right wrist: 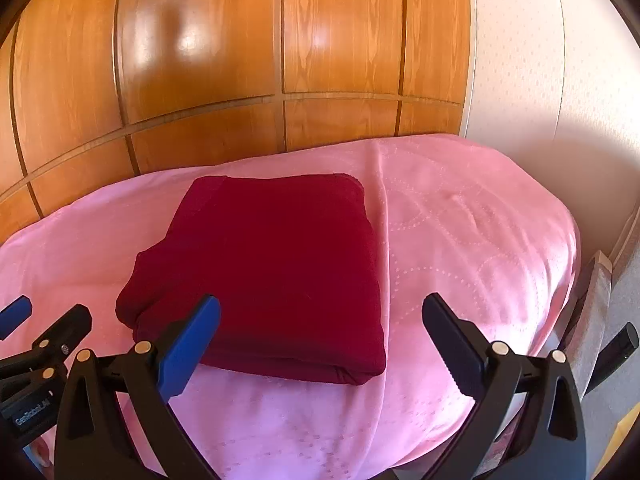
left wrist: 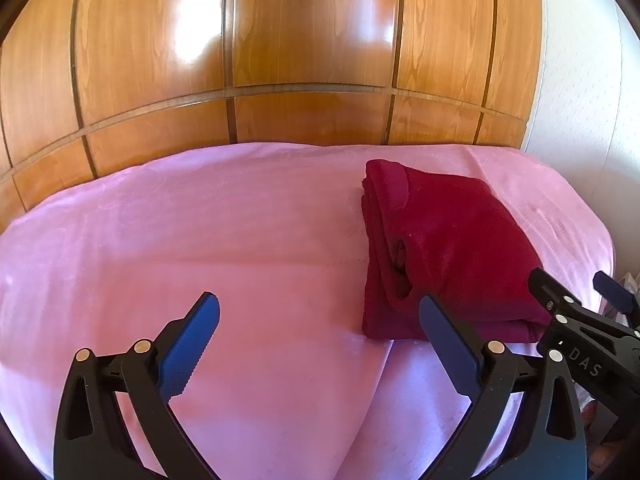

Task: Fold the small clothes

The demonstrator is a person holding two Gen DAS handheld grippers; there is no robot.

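Note:
A dark red garment (left wrist: 452, 248) lies folded into a thick rectangle on the pink bedspread (left wrist: 200, 240); it also shows in the right wrist view (right wrist: 280, 264). My left gripper (left wrist: 320, 344) is open and empty, just left of and nearer than the garment. My right gripper (right wrist: 320, 344) is open and empty, above the garment's near right corner without touching it. The right gripper (left wrist: 580, 292) also shows at the right edge of the left wrist view, and the left gripper (right wrist: 44, 320) at the left edge of the right wrist view.
A glossy wooden wardrobe (left wrist: 280, 40) stands right behind the bed. A white wall (right wrist: 540, 60) is on the right. The bed's right edge (right wrist: 572, 264) drops to the floor.

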